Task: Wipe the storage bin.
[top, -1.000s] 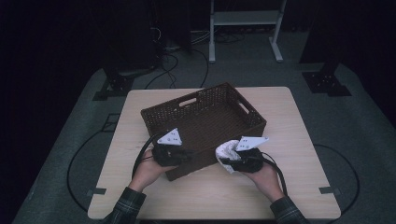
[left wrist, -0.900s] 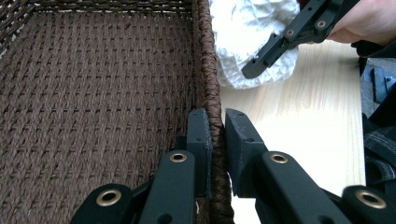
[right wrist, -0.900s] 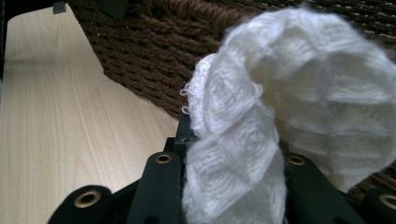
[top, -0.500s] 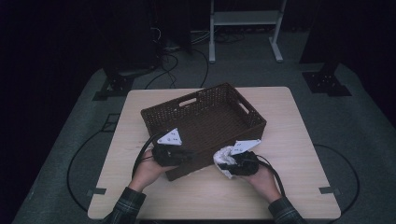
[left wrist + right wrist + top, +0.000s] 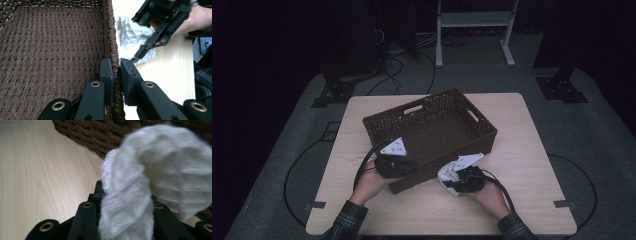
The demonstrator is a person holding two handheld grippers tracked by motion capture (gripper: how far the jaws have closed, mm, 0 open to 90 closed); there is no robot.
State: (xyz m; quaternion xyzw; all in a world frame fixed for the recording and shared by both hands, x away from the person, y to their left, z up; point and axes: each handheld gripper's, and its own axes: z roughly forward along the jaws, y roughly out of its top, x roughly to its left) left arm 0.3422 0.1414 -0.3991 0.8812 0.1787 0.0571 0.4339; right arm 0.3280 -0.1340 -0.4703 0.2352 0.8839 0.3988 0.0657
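Note:
A dark brown woven basket [image 5: 437, 130] sits slantwise on the wooden table [image 5: 522, 150]. My left gripper [image 5: 409, 167] is at the basket's near wall. In the left gripper view the left gripper [image 5: 116, 65] is shut on that wall [image 5: 110, 30], one jaw inside and one outside. My right gripper [image 5: 452, 180] is just outside the same wall, low over the table, shut on a crumpled white cloth [image 5: 447, 172]. The cloth [image 5: 160, 165] bulges out over the right gripper [image 5: 125, 187] and hides its tips. From the left gripper view the cloth [image 5: 127, 30] lies against the basket's outer side.
The basket's inside [image 5: 50, 50] is bare weave. Open tabletop [image 5: 492, 215] lies in front of and to the right of the hands. Past the table's far edge are cables [image 5: 397, 65] and a white stand [image 5: 472, 30] on the dark floor.
The right gripper has come down and a little toward the person with the cloth, from rim height to near the tabletop. The left gripper and basket have stayed put.

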